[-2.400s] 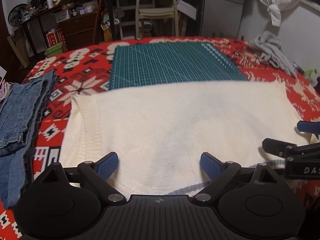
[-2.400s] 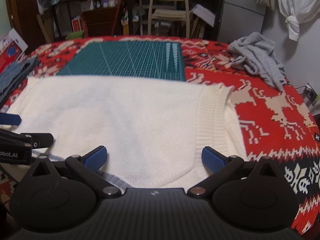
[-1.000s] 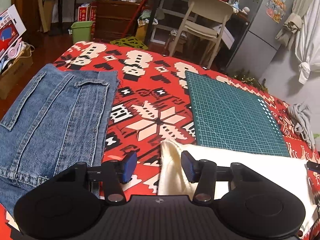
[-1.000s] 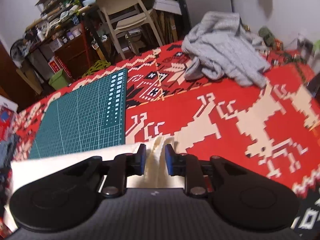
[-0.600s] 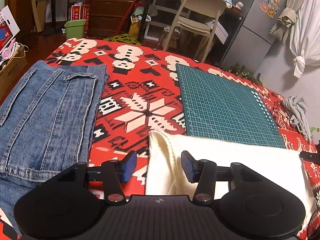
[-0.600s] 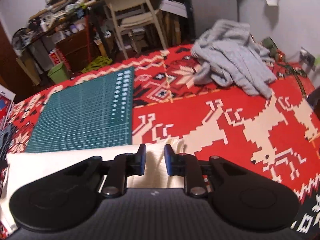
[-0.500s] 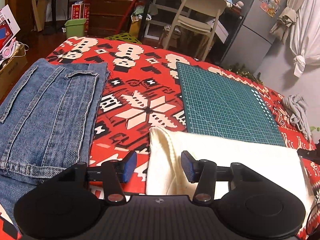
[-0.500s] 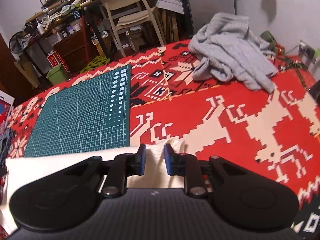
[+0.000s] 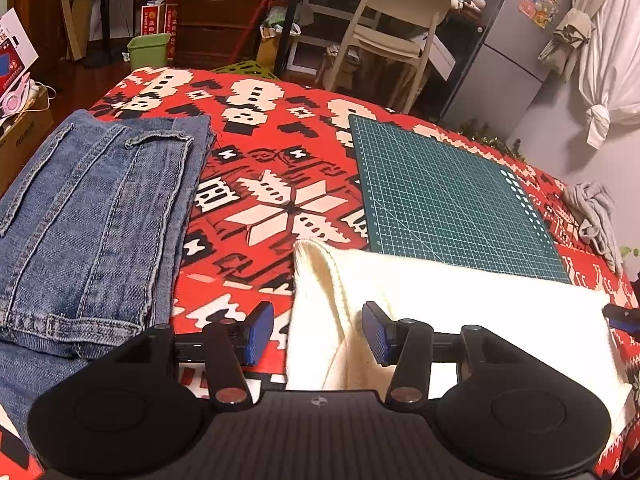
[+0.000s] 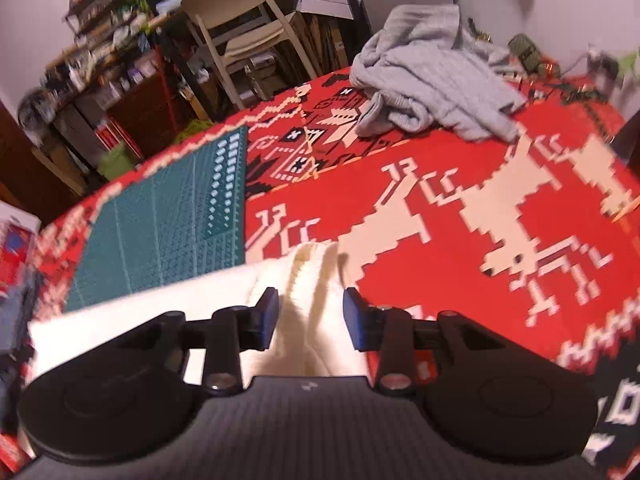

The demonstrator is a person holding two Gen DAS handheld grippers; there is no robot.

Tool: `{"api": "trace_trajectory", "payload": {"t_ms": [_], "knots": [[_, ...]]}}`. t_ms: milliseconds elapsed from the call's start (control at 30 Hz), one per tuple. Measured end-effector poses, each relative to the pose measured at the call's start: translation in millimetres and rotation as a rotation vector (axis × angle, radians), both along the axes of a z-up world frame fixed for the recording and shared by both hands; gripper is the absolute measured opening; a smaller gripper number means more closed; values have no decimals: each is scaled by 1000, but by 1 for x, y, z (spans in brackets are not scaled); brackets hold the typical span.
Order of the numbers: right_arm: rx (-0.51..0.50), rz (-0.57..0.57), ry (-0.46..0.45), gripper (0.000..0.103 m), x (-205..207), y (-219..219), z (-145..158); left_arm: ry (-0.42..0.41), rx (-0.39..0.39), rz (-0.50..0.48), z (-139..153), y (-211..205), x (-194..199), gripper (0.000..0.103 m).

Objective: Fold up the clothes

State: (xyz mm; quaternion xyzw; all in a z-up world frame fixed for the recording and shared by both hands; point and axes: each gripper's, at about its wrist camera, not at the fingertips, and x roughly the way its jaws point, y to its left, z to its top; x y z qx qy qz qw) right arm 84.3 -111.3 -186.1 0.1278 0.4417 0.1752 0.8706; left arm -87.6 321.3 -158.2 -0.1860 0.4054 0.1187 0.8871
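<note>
A cream knit sweater (image 9: 460, 296) lies folded in a long band across the red patterned tablecloth (image 9: 272, 208), its far edge over the green cutting mat (image 9: 444, 196). My left gripper (image 9: 318, 334) stands open over the sweater's left ribbed end, and its left pad (image 9: 260, 332) is clear of the knit. In the right wrist view, the sweater's right ribbed corner (image 10: 312, 280) sits between the jaws of my right gripper (image 10: 310, 318). Those jaws are opening, with the pads drawn off the cloth.
Folded blue jeans (image 9: 88, 216) lie at the table's left side. A crumpled grey garment (image 10: 432, 76) sits at the far right corner. Beyond the table stand a cream chair (image 9: 392, 36), a desk with clutter and a fridge (image 9: 516, 40).
The right gripper's jaws, shut on the sweater's corner until half a second ago, have spread apart. The left gripper has stayed as it was over the left end.
</note>
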Motion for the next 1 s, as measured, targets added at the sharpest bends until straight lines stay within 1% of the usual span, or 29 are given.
{"api": "trace_trajectory", "payload": {"t_ms": [100, 167, 300, 400, 467, 567, 633, 733, 800, 933, 1000], "knots": [[61, -3, -7, 41, 5, -3, 0, 5, 6, 3, 1, 0, -2, 48], [84, 21, -19, 41, 7, 0, 2, 9, 9, 6, 1, 1, -3, 48], [43, 39, -10, 41, 9, 8, 1, 13, 8, 11, 1, 3, -3, 48], [112, 42, 39, 41, 10, 3, -8, 11, 10, 6, 2, 1, -4, 48], [164, 44, 49, 41, 7, -3, -12, 13, 11, 1, 2, -1, -4, 48], [218, 42, 55, 40, 12, -6, -17, 16, 7, -14, 0, -6, -5, 48], [253, 40, 58, 38, 17, -8, -21, 18, 6, -16, -3, -8, -7, 48], [279, 31, 65, 30, 28, -6, -26, 12, 3, -10, -6, -11, -12, 47], [290, 31, 60, 18, 34, -3, -28, 18, 14, -17, -6, -13, -12, 47], [338, 13, 76, 18, 45, -5, -36, 26, 46, -40, -6, -16, -10, 47], [353, 11, 81, 21, 46, -5, -39, 28, 44, -40, -6, -15, -10, 47]]}}
